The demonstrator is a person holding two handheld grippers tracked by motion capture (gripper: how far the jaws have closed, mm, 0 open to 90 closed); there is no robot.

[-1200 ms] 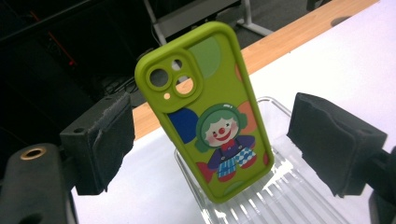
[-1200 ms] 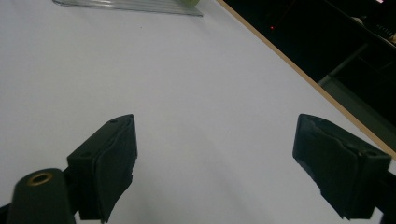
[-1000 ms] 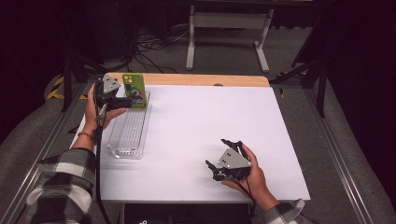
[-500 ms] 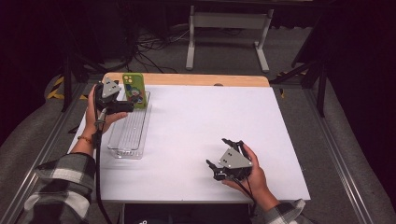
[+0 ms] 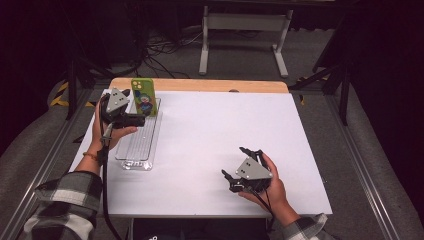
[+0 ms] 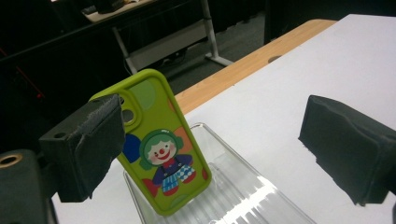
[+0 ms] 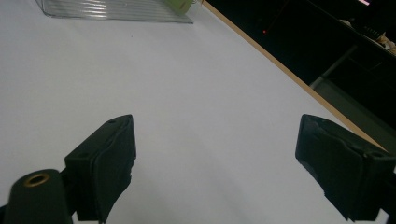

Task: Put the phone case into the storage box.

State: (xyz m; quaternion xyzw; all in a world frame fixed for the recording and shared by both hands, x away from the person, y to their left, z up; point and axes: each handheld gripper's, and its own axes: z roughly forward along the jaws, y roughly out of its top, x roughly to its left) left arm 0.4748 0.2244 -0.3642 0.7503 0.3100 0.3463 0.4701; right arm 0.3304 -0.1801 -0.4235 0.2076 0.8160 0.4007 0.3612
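A green phone case [image 5: 143, 97] with a cartoon clown on it stands upright and leans back at the far end of a clear ribbed tray [image 5: 136, 150]. My left gripper [image 5: 133, 106] hovers just beside it, open. In the left gripper view the case [image 6: 161, 154] stands in the tray [image 6: 247, 198], close behind the left jaw and far from the right one, with my left gripper [image 6: 217, 140] spread wide. My right gripper [image 5: 236, 162] rests open in a hand near the table's front right, and in its own view my right gripper [image 7: 224, 163] has only white tabletop between its jaws.
The white tabletop [image 5: 220, 120] stretches between the two hands, with a wooden strip [image 5: 200, 85] along its far edge. Beyond the table stand a metal frame [image 5: 240, 30] and cables on a dark floor. The tray's near wall [image 7: 112, 9] shows far off in the right gripper view.
The green case, which lay sideways at the tray's far end, now stands upright. The left gripper has shifted slightly beside it. The right gripper has not moved.
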